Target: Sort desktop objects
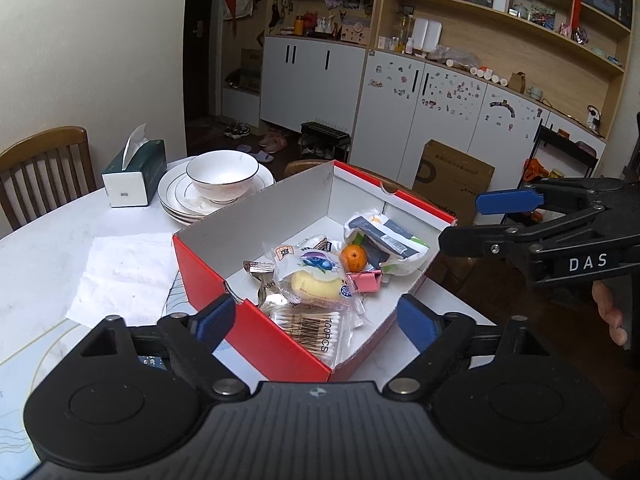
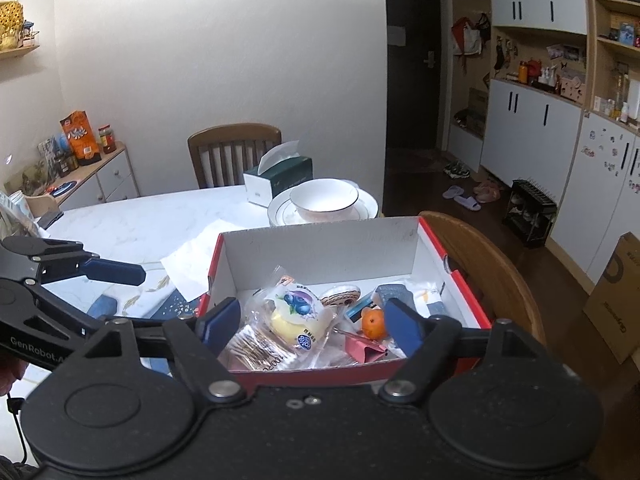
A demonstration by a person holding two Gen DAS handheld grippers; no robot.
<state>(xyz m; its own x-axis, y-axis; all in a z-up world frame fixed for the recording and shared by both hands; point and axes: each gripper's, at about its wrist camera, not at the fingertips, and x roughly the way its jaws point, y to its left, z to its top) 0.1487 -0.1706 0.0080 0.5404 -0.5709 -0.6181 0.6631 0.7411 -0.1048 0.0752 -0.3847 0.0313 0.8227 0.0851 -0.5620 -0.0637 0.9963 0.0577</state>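
Observation:
A red shoebox with a white inside stands on the white marble table. It holds a mandarin, a packed yellow bun, a bag of cotton swabs, a pink binder clip and a white pouch. My left gripper hangs open over the box's near corner, its blue pads clear of the walls. My right gripper is open above the box's near wall, over the bun and mandarin. Each gripper shows in the other's view: right gripper, left gripper.
A green tissue box and a bowl on stacked plates sit behind the shoebox. A white paper sheet lies to its left. Wooden chairs stand at the table's edges. A cardboard carton is on the floor.

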